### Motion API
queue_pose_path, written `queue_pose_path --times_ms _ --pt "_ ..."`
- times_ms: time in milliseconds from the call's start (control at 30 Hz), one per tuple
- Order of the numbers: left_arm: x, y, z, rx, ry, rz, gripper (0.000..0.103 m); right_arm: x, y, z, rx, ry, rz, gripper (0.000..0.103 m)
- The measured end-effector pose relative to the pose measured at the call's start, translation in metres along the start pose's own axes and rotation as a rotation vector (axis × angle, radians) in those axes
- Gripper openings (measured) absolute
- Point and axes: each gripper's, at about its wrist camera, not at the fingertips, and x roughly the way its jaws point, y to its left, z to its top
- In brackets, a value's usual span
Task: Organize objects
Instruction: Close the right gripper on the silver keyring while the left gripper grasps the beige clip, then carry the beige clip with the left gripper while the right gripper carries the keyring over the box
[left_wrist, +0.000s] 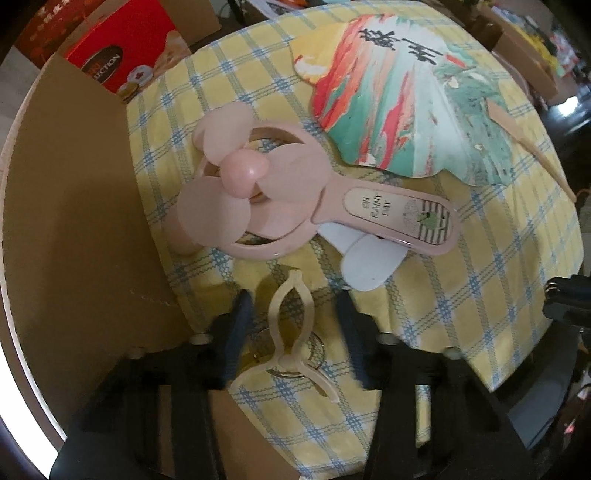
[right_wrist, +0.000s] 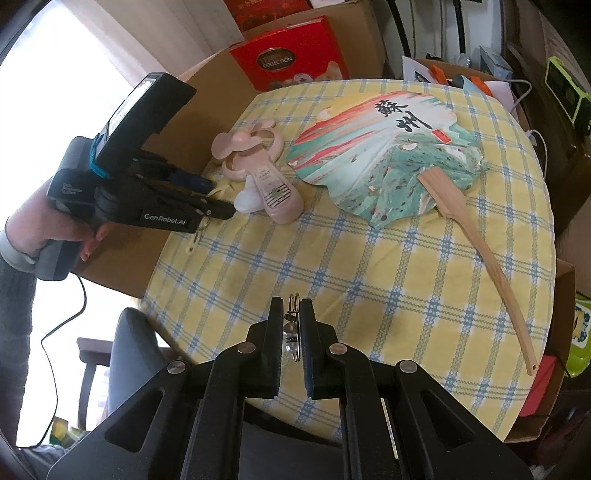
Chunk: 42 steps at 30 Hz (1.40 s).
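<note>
Straddling a cream plastic clip (left_wrist: 291, 332) that lies flat on the yellow checked cloth of the round surface (left_wrist: 461, 295), the left hand-held gripper (left_wrist: 291, 314) is seen pointing down with its dark pads (left_wrist: 240, 325) on either side of the clip and a visible gap left on each side, so nothing is gripped yet. The clip is threaded to a thin metal ring (left_wrist: 317, 350) and sits near the surface's edge, beside a brown cardboard box (left_wrist: 74, 221). Just beyond it a pink handheld fan (left_wrist: 258, 192) is laid over a white piece (left_wrist: 369, 266), and farther off a painted paper fan (left_wrist: 399, 110) with a wooden handle (right_wrist: 480, 251) is spread. The right hand-held gripper (right_wrist: 289, 325) is held over the near side of the surface, closed narrowly on a small wire spring clip (right_wrist: 293, 325). Several slips may be judged likely. The cream clip is thin and springy, so it could be squeezed flat, twisted out sideways, or caught by one prong only. The loose cloth might be pinched along with it and dragged, shifting the pink fan. The metal ring could be snagged on a pad. Being so near the edge, the clip could be knocked off toward the box if it is nudged rather than grasped. The small wire clip could also be let fall if the right grip is relaxed.
</note>
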Motion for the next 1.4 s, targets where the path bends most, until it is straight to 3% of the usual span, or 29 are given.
queue_pose_path --times_ms 167,300,700,1033,1400 --pt "-0.003 -0.009 -0.001 0.028 -0.021 0.039 0.023 -0.003 0.005 0.001 -0.015 -0.002 0.002 0.008" --pt "-0.018 -0.01 -0.009 0.015 -0.067 0.013 0.023 -0.007 0.009 0.004 -0.024 -0.011 -0.001 0.008" --pt "-0.096 -0.005 -0.052 -0.061 -0.348 -0.116 0.023 -0.027 0.038 0.024 -0.064 -0.064 -0.022 0.008" --pt "-0.137 0.019 -0.083 -0.125 -0.494 -0.15 0.023 -0.042 0.078 0.053 -0.106 -0.133 -0.053 0.008" --pt "-0.186 0.067 -0.133 -0.21 -0.611 -0.156 0.023 -0.043 0.143 0.08 -0.202 -0.159 -0.012 0.008"
